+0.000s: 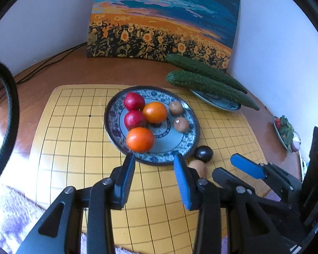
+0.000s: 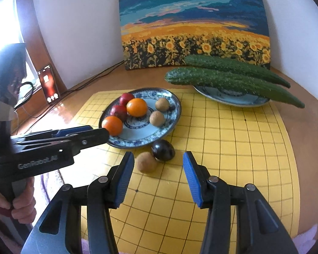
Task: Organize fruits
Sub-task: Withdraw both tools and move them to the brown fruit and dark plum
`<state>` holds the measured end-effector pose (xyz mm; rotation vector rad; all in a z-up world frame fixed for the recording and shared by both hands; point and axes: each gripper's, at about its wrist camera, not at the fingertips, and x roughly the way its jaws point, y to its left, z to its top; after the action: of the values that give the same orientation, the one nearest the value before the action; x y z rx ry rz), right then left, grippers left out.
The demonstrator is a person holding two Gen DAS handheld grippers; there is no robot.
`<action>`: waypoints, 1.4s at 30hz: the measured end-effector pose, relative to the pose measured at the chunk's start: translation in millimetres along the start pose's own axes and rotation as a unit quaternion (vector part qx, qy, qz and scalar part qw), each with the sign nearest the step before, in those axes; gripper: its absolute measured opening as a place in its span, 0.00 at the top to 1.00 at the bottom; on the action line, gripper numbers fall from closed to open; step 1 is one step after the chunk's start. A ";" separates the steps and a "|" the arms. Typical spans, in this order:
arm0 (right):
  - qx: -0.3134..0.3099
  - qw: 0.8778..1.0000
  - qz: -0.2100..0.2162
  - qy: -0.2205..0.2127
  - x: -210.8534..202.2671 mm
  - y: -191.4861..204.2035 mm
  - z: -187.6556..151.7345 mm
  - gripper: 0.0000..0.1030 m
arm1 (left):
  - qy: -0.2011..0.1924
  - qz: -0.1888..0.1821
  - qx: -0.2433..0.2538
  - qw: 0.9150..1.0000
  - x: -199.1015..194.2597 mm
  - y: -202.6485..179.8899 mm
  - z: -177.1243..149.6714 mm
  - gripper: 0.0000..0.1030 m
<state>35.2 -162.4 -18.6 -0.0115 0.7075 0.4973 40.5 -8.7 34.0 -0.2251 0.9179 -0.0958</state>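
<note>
**On the yellow grid mat: two loose fruits ahead of the right gripper**

Just ahead of the right gripper [image 2: 158, 159], a fuzzy brown kiwi [image 2: 146, 162] and a dark, glossy plum [image 2: 163, 149] lie touching each other on the yellow grid mat [image 2: 233, 148], close beside the near rim of the fruit plate [image 2: 176, 110]. Kiwi sits near the left finger; neither finger touches it. Jaws spread wide, holding nothing; ribbed blue pads.

Left gripper [image 1: 154, 155] also wide, empty, tips just short of the plate's near rim, by an orange [image 1: 140, 139].

Plate: round, blue-and-white patterned ceramic. On it, two smooth oranges, two shiny red apples [image 1: 134, 101], two more kiwis [image 1: 181, 124].

Second patterned plate [image 2: 231, 99] farther back carries two long, bumpy green cucumbers [image 2: 233, 80] overhanging its rim. Sunflower painting [image 2: 193, 23] leans on the wall behind.
</note>
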 end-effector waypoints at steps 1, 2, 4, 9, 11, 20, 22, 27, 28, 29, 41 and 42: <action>0.003 1.000 0.000 0.002 0.8 -1.2 -1.6 0.52 | 0.000 0.000 0.000 1.000 -1.0 -0.3 -2.0 0.62; 0.007 1.000 -0.002 0.003 1.2 -2.8 -2.8 0.52 | 0.001 0.000 0.000 1.000 -1.3 -1.0 -3.8 0.62; 0.015 1.000 -0.006 0.004 0.6 -6.1 -4.4 0.52 | 0.003 0.000 0.001 1.000 -1.8 -3.6 -7.6 0.61; 0.019 1.000 -0.020 -0.003 -7.3 -12.9 -6.4 0.52 | 0.008 -0.005 0.010 1.000 0.4 -14.4 -14.1 0.62; 0.022 0.999 -0.029 -0.003 -10.5 -17.3 -8.5 0.52 | 0.010 -0.007 0.013 1.000 2.3 -19.4 -15.4 0.62; 0.041 0.998 -0.042 0.001 -16.8 -36.7 -16.9 0.52 | 0.022 -0.005 0.035 0.999 19.9 -49.6 -24.4 0.62; 0.041 0.998 -0.041 -0.001 -18.6 -39.1 -17.6 0.52 | 0.024 -0.004 0.035 0.999 23.4 -53.6 -25.6 0.62; 0.036 0.999 -0.037 -0.007 -21.2 -41.7 -18.3 0.52 | 0.027 0.008 0.040 0.999 30.9 -60.0 -26.7 0.62; 0.037 0.999 -0.035 -0.008 -21.5 -42.1 -18.3 0.52 | 0.026 0.010 0.042 0.999 31.6 -60.8 -26.6 0.62; 0.038 0.999 -0.034 -0.008 -21.6 -42.7 -18.5 0.52 | 0.025 0.014 0.045 0.999 32.8 -61.9 -26.3 0.62; 0.045 0.999 -0.020 -0.010 -22.5 -47.5 -19.6 0.52 | 0.024 0.025 0.051 0.998 42.5 -65.2 -24.9 0.71; 0.046 0.999 -0.020 -0.010 -22.3 -47.6 -19.8 0.52 | 0.024 0.024 0.052 0.998 42.6 -65.6 -25.1 0.73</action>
<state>29.5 -217.7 -27.2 0.0653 0.7086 0.4266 47.2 -83.9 1.6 -0.1042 0.9619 -0.1047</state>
